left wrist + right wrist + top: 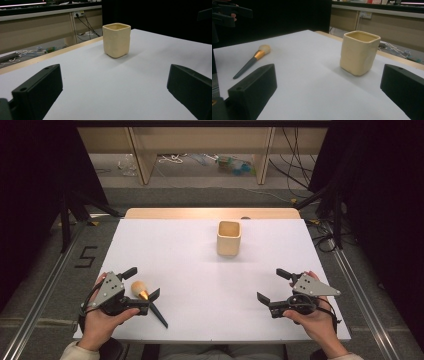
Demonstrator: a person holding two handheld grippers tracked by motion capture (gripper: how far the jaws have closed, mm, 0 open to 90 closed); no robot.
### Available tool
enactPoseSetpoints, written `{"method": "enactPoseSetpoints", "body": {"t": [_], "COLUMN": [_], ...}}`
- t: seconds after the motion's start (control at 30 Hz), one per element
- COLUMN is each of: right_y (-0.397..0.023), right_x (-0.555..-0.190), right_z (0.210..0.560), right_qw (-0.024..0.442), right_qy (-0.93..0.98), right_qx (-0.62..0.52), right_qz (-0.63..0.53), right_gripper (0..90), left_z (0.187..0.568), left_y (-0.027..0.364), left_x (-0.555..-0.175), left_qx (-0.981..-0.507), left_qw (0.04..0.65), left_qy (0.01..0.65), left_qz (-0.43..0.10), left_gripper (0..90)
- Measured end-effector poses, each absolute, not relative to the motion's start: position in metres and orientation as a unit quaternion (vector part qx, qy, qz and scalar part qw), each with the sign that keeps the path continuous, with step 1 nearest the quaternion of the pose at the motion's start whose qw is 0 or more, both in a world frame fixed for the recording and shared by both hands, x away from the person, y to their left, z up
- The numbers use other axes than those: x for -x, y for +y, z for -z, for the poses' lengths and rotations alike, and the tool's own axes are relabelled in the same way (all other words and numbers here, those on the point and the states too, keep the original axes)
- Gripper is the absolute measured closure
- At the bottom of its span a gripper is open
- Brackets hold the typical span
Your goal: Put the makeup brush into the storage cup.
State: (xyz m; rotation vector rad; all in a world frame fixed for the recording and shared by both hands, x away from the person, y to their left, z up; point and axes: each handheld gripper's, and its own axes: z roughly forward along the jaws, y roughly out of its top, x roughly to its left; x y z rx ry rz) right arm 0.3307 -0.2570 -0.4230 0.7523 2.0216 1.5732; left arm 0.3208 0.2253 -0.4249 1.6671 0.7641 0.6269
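The brush (148, 298) lies at the table's (200, 270) near left, the cup (229, 238) stands far centre.

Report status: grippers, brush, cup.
Left gripper open beside makeup brush, nothing held. Right gripper open, empty. Cream cup upright mid-table. Path brush to cup unobstructed.

High view looks down from above; both low gripper views share the cup (116, 40).
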Motion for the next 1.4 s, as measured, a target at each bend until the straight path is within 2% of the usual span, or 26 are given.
{"method": "enactPoseSetpoints", "body": {"t": [0.27,0.4,0.63,0.93,0.97,1.0,1.2,1.33,1.4], "right_y": [-0.257,-0.257,-0.257,-0.256,-0.256,-0.256,-0.256,-0.256,-0.256], "right_x": [-0.331,-0.329,-0.331,-0.33,-0.331,-0.331,-0.332,-0.332,-0.332], "right_z": [0.423,0.422,0.423,0.423,0.423,0.424,0.424,0.425,0.425], "right_qw": [0.235,0.221,0.233,0.224,0.224,0.224,0.228,0.225,0.226], "right_qy": [0.737,0.747,0.738,0.743,0.743,0.743,0.744,0.746,0.746], "right_qx": [-0.276,-0.28,-0.277,-0.283,-0.281,-0.283,-0.28,-0.279,-0.28], "right_qz": [-0.571,-0.561,-0.569,-0.564,-0.565,-0.563,-0.563,-0.562,-0.56], "right_gripper": [1.5,1.6,1.7,2.0,2.0,2.0,2.4,2.9,3.0], "left_z": [0.421,0.419,0.42,0.422,0.422,0.424,0.432,0.44,0.444], "left_y": [0.218,0.215,0.212,0.209,0.214,0.213,0.206,0.201,0.199], "left_x": [-0.322,-0.323,-0.326,-0.333,-0.335,-0.336,-0.343,-0.351,-0.358], "left_qx": [-0.712,-0.717,-0.733,-0.766,-0.8,-0.804,-0.805,-0.813,-0.827], "left_qw": [0.546,0.528,0.498,0.416,0.355,0.344,0.314,0.271,0.236], "left_qy": [0.356,0.374,0.394,0.436,0.436,0.438,0.471,0.491,0.495], "left_qz": [-0.26,-0.259,-0.244,-0.223,-0.211,-0.207,-0.18,-0.153,-0.123], "left_gripper": [0.0,0.0,0.4,2.1,3.0,3.1,5.6,8.9,10.1]}}
